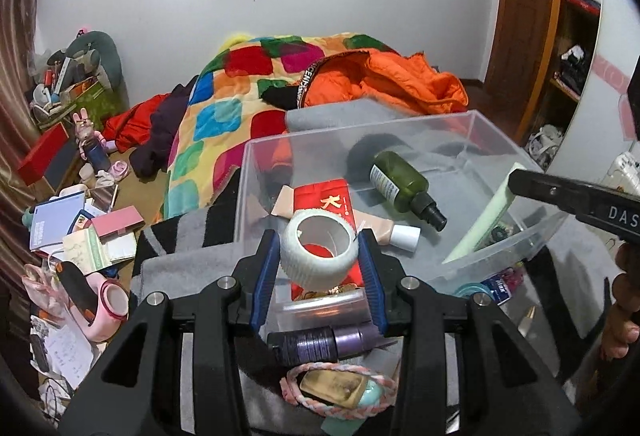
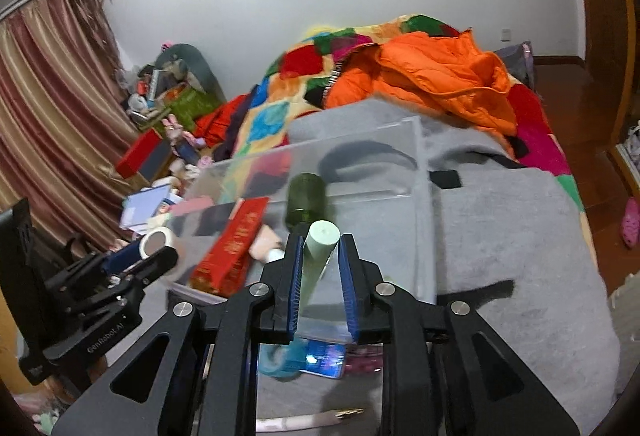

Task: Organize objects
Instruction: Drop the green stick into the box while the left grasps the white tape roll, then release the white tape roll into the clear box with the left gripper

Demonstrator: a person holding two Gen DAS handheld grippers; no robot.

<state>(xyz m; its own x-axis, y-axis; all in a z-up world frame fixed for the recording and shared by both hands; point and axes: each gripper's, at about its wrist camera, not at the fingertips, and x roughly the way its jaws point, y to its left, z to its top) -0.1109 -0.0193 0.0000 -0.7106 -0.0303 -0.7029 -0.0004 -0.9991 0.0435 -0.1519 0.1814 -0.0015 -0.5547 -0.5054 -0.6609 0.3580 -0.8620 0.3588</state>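
My left gripper is shut on a white tape roll, held just above the near end of a clear plastic bin. In the bin lie a green bottle, a red packet and a beige tube. My right gripper holds the top of a pale green tube, which slants down into the bin's right side. The tube's cap touches both pads, and lower down its body leans on the left pad. The right wrist view shows the tape roll at the left.
The bin stands on a grey blanket on a bed, with an orange jacket behind it. A purple bottle and a braided band lie in front of the bin. Boxes and papers crowd the left.
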